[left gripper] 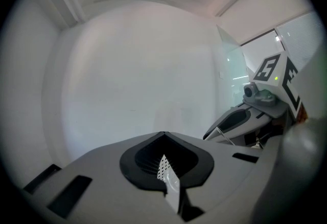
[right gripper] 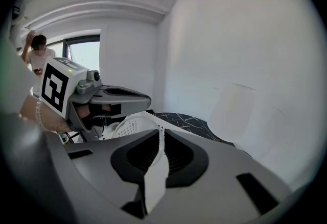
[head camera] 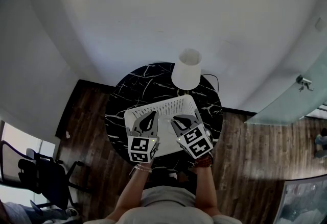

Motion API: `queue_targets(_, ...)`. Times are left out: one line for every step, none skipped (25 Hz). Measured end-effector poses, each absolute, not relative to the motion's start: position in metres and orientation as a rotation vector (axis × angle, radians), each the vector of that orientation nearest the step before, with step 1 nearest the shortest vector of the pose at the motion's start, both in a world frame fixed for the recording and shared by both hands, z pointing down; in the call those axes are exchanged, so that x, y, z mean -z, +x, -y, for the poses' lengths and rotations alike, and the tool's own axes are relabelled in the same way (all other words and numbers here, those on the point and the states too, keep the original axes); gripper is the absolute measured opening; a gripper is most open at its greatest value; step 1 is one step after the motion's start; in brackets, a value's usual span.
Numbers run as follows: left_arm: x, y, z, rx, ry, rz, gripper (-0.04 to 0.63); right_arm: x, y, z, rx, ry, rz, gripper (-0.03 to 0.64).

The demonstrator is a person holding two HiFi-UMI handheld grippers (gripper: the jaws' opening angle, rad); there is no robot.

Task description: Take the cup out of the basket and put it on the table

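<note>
While clamping down on the near part of the basket (head camera: 159,106) rim, the left hand-held gripper (head camera: 149,118) is pinching a thin perforated white strip of the wall between its closed jaws, as the left gripper view is showing. Right hand-held gripper (head camera: 184,120) is doing the same just beside it: jaws are pressing together on the white rim, with the mesh wall curving off to that view's left. Both are gripping the same basket, near each other, jaws pointing away from the person.

Basket is sitting open side up over the round black marbled counter (head camera: 138,80), at the edge nearest the person. Its long axis is running left to right across the head view, with the far edge rising slightly toward the right. Cup is not making itself out in any view; the hand-held grippers are covering much of the basket's inside.

Behind the basket, a lamp (head camera: 187,69) with a white shade is standing on the far right part of the counter, close to the basket's far right corner. White wall (head camera: 153,14) is curving behind the counter. Wooden floor (head camera: 87,110) is showing around it. A dark chair (head camera: 41,174) is standing well apart at lower left, and a glass panel (head camera: 291,95) is leaning into view at right. Right gripper view is also catching a person (right gripper: 36,54) standing by a window far off at left.
</note>
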State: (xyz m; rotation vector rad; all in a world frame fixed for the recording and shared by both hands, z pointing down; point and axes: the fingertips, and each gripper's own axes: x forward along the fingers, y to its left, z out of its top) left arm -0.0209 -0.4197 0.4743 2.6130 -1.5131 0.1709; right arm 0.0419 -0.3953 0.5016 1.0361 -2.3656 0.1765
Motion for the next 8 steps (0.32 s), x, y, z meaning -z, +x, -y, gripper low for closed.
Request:
queue_targets(-0.4741,-0.0211,0.4198,-0.171,2.613,1.514,-0.003,-0.5010,0.0410,0.3944,-0.184,1.032,2.365,0.035)
queue_targets(-0.4741,-0.0213,0.4200,-0.172,2.613,1.514,-0.003,-0.5013,0.0404,0.3939,-0.189,1.029,2.363,0.034)
queue_targets(-0.4743,-0.0214,0.4202,-0.173,2.613,1.515,-0.003,-0.5021,0.0403,0.3938,-0.190,1.026,2.360,0.034)
queue_targets(-0.4746,-0.0213,0.4205,-0.174,2.613,1.515,-0.003,-0.5030,0.0404,0.3938,-0.191,1.024,2.358,0.034)
queue_targets(-0.4749,-0.0211,0.4208,-0.175,2.613,1.514,-0.003,-0.5037,0.0407,0.3941,-0.191,1.023,2.357,0.034)
queue_targets(-0.4750,-0.0207,0.4213,-0.176,2.614,1.514,-0.003,-0.5041,0.0410,0.3944,-0.192,1.023,2.357,0.034)
queue_targets(-0.4750,-0.0205,0.4218,-0.176,2.614,1.514,-0.003,-0.5043,0.0413,0.3948,-0.192,1.023,2.357,0.034)
queue_targets(-0.4750,-0.0202,0.4224,-0.177,2.615,1.514,-0.003,-0.5044,0.0416,0.3952,-0.193,1.024,2.358,0.034)
